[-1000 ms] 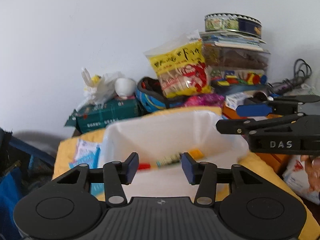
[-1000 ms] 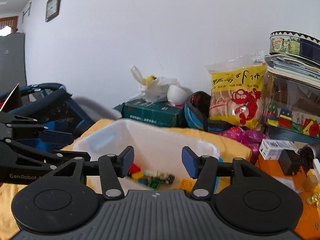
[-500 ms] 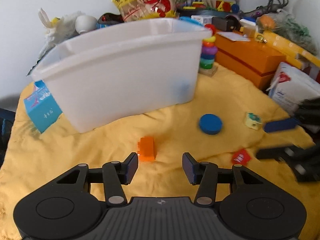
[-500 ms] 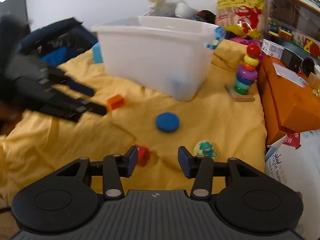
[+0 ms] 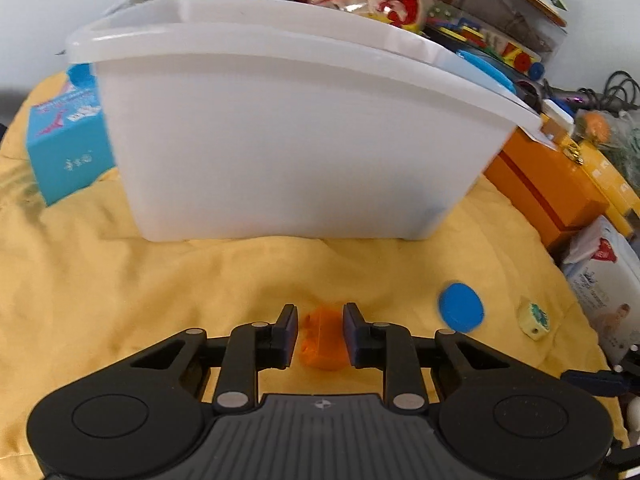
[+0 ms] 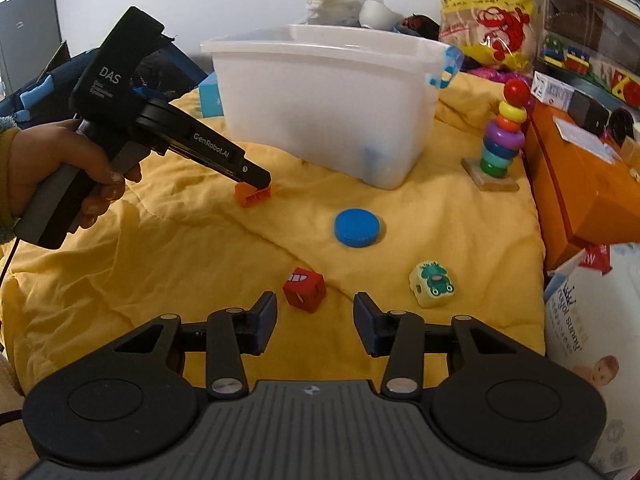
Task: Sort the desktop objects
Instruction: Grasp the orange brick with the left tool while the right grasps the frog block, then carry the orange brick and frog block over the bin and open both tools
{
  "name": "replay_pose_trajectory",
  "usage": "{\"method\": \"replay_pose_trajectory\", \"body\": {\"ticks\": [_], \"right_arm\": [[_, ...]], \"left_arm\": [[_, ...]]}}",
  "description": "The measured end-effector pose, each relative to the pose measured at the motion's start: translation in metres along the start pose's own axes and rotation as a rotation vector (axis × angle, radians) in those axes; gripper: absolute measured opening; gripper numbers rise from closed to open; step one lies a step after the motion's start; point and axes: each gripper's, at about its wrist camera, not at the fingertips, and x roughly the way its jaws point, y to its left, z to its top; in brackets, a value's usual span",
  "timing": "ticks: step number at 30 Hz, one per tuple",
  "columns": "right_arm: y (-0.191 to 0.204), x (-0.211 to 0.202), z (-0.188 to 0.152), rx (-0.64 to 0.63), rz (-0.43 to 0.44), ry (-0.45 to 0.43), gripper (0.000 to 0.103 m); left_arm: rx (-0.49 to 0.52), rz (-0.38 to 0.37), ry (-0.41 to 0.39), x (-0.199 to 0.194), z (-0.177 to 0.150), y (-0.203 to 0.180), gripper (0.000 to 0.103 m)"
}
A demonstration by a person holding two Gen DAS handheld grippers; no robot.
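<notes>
An orange brick (image 5: 322, 340) lies on the yellow cloth (image 5: 120, 280) in front of the white bin (image 5: 280, 140). My left gripper (image 5: 321, 334) is shut on it, one pad against each side. The right wrist view shows that gripper's tip (image 6: 256, 178) down on the brick (image 6: 254, 197), with a hand on the handle. My right gripper (image 6: 315, 320) is open and holds nothing. Just ahead of its left finger sits a red cube (image 6: 304, 290). A pale frog-print cube (image 6: 433, 284) and a blue disc (image 6: 357, 227) lie further ahead, in front of the bin (image 6: 320, 96).
A ring stacker toy (image 6: 502, 136) stands right of the bin. An orange box (image 6: 580, 184) and a white pack (image 6: 588, 320) line the right edge. A light-blue box (image 5: 68, 148) sits left of the bin. Snack bags, books and toy boxes crowd the wall.
Both grippers came down from above the bin to the cloth. My left gripper moved onto the orange brick and narrowed around it. The right one lowered towards the red cube, still open.
</notes>
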Motion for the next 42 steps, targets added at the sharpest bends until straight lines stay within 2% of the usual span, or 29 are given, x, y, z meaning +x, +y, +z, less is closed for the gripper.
{"method": "replay_pose_trajectory", "body": {"ticks": [3, 5, 10, 15, 18, 20, 22, 27, 35, 42], "right_arm": [[-0.002, 0.001, 0.0, 0.014, -0.002, 0.003, 0.046], [-0.003, 0.001, 0.001, 0.009, -0.009, -0.002, 0.046], [-0.019, 0.01, 0.004, 0.03, -0.114, -0.006, 0.046], [-0.043, 0.028, 0.01, 0.021, -0.2, -0.009, 0.049], [-0.056, 0.041, 0.011, 0.044, -0.163, 0.017, 0.049], [-0.059, 0.048, 0.01, 0.067, -0.133, 0.049, 0.046], [-0.058, 0.047, 0.008, 0.08, -0.105, 0.046, 0.03], [-0.043, 0.037, 0.005, 0.061, -0.099, 0.054, 0.03], [-0.023, 0.011, 0.015, -0.013, -0.086, 0.009, 0.03], [-0.013, -0.012, 0.057, -0.072, -0.091, -0.127, 0.03]], "left_arm": [[0.072, 0.002, 0.029, 0.006, -0.01, -0.017, 0.028], [0.106, 0.024, 0.014, 0.004, -0.016, -0.023, 0.017], [0.082, 0.017, -0.012, -0.006, -0.023, -0.021, 0.017], [0.07, -0.022, -0.015, -0.039, -0.039, -0.027, 0.017], [0.087, -0.012, 0.001, -0.054, -0.057, -0.032, 0.017], [0.095, 0.001, 0.01, -0.061, -0.069, -0.03, 0.017], [0.088, 0.018, 0.019, -0.064, -0.078, -0.029, 0.017], [0.023, 0.022, 0.022, -0.072, -0.092, -0.02, 0.017], [0.056, 0.059, -0.09, -0.102, -0.07, -0.025, 0.017], [0.068, 0.076, -0.2, -0.125, -0.027, -0.019, 0.017]]}}
